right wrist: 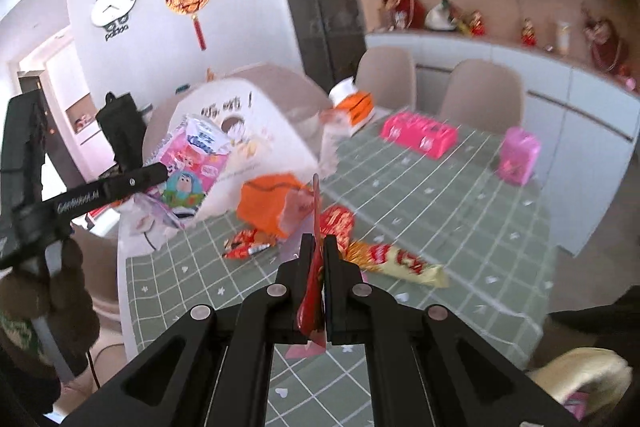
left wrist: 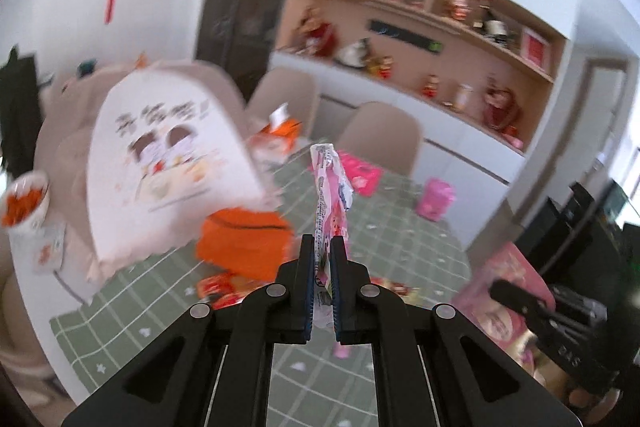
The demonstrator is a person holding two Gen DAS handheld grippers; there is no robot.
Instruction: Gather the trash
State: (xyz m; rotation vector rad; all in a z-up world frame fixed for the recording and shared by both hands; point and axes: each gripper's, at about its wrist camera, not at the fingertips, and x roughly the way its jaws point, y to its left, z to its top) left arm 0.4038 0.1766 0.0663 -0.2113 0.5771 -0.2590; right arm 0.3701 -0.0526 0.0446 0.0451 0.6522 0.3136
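Big white paper bag (right wrist: pixel 256 131) dominates the far-left side of the green checked tablecloth (right wrist: pixel 460 211), standing beyond and to the left of the right gripper's jaws, ahead and left of the left gripper's. It looks like the drop spot, though its opening is not visible from either wrist.

Left gripper (left wrist: pixel 323 267) is clamped on a pink-and-white wrapper (left wrist: pixel 330 187), long axis running straight out past the fingertips, up and away. In the right wrist view that same wrapper (right wrist: pixel 192 167) hangs just in front of the bag's printed face. So the left one is the nearer of the two to the bag.

Right gripper (right wrist: pixel 317 255) is pinched shut on a thin red wrapper (right wrist: pixel 313 291), edge-on between the jaws, its long axis along the fingers.

Loose on the cloth, just ahead of the right jaws: an orange packet (right wrist: pixel 268 203), small red wrappers (right wrist: pixel 250 245), and a yellow-red snack bag (right wrist: pixel 396 261) off to the right, lying crosswise.
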